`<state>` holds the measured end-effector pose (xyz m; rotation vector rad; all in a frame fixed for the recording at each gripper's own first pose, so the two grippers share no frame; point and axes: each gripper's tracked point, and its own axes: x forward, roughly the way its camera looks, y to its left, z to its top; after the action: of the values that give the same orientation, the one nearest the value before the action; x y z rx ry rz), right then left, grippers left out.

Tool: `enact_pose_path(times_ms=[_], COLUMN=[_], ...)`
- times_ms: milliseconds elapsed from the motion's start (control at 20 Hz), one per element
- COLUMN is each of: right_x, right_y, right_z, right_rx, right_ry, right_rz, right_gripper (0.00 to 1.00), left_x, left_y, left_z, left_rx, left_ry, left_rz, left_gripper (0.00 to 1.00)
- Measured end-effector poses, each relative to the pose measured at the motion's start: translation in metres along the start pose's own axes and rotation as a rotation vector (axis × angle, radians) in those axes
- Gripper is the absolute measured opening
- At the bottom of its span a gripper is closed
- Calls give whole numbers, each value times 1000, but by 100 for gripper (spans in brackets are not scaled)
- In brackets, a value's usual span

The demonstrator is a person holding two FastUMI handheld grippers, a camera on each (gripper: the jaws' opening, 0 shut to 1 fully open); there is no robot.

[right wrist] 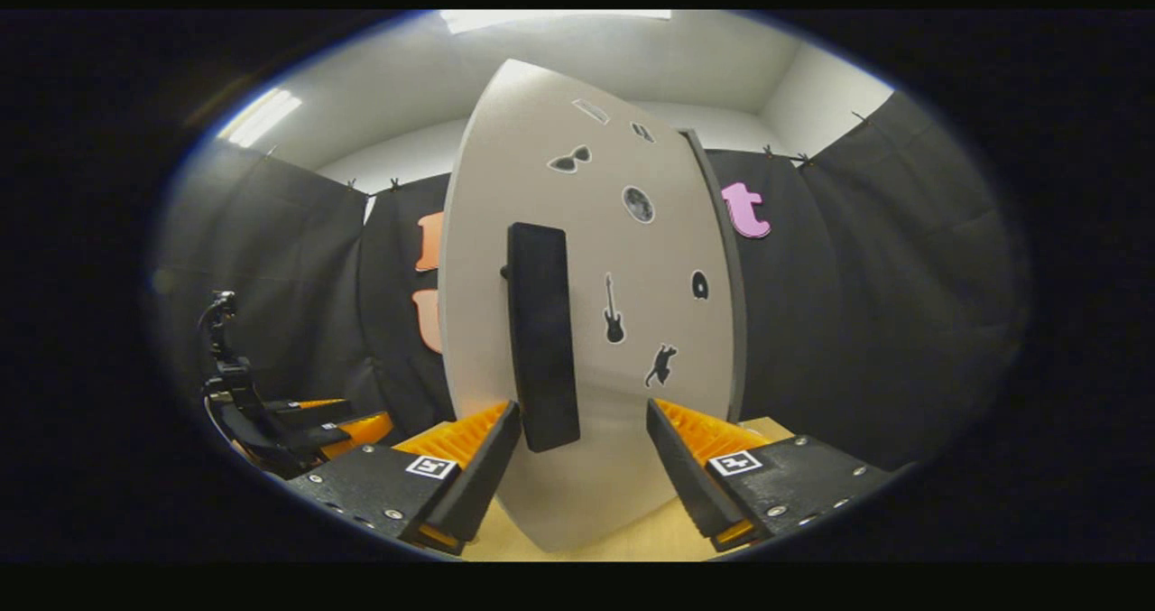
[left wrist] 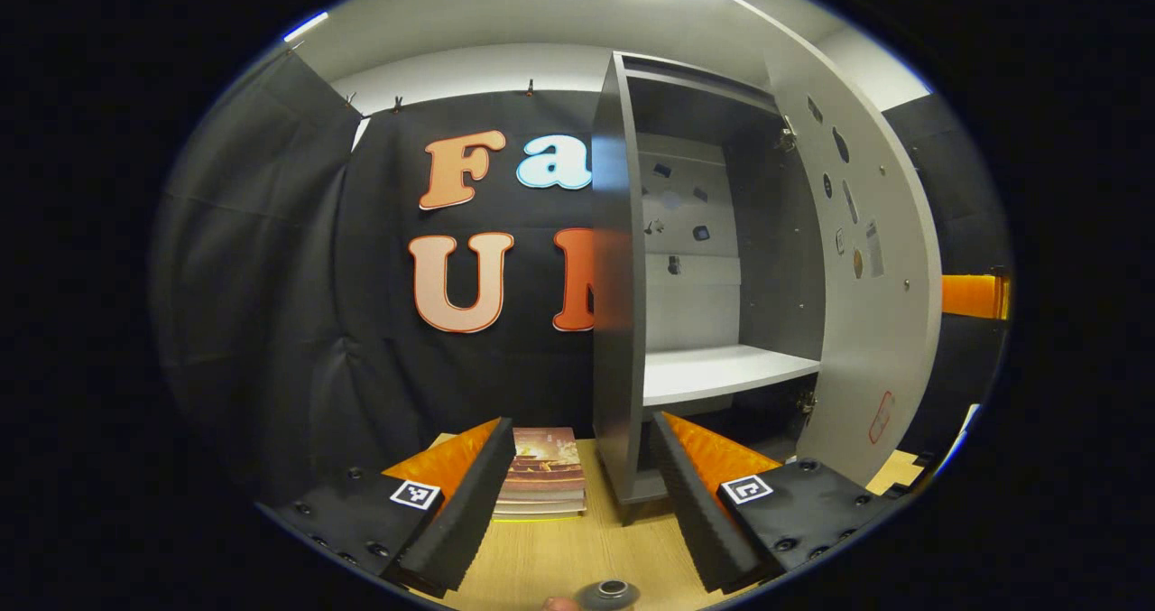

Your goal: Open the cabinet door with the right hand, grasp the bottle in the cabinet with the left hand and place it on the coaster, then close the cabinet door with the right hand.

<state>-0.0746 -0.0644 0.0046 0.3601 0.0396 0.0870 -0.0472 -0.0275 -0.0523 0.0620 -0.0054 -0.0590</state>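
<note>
The grey cabinet [left wrist: 616, 277] stands open, its door [left wrist: 866, 259] swung out to the right and its white shelf [left wrist: 722, 372] bare. The dark round top of the bottle [left wrist: 612, 593] shows at the bottom edge of the left gripper view, low between my left gripper's [left wrist: 582, 423] open fingers; what it stands on is hidden. In the right gripper view the door's outer face [right wrist: 632, 277] with its black upright handle [right wrist: 541, 336] is close ahead. My right gripper [right wrist: 583, 408] is open, the handle's lower end just inside its left finger [right wrist: 478, 467].
A stack of books [left wrist: 546, 471] lies on the wooden table [left wrist: 559, 557] left of the cabinet. Black cloth walls close the booth behind and on both sides. My left gripper [right wrist: 289, 426] shows far off at the left of the right gripper view.
</note>
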Motion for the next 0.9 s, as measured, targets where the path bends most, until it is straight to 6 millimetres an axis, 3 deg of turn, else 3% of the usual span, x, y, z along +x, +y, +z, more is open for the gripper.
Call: enact_pose_path(times_ms=[50,250,400,500,550,750,800,900], right_x=[15,65,99,118,128,135,139,145], right_y=[12,45,59,67,67,68,69,70], right_z=[-1,-7,-10,-12,-12,-15,-17,-15], right_rx=[-4,-39,-44,-39,-32,-7,4,27], right_ry=[-1,3,10,9,8,19,21,18], right_rz=[-6,-48,-61,-44,-41,7,15,31], right_gripper=[76,61,61,61,61,63,63,64], left_x=[10,22,31,36,29,42,44,47], left_y=[8,37,57,68,68,88,90,94], left_z=[-5,-12,-15,-16,-14,-21,-20,-22], left_rx=[-1,-27,-31,-32,-36,-44,-50,-51], left_ry=[0,15,25,29,27,39,32,39], left_rz=[-10,-37,-30,-11,-1,57,66,90], left_gripper=[97,97,95,99,97,99,95,99])
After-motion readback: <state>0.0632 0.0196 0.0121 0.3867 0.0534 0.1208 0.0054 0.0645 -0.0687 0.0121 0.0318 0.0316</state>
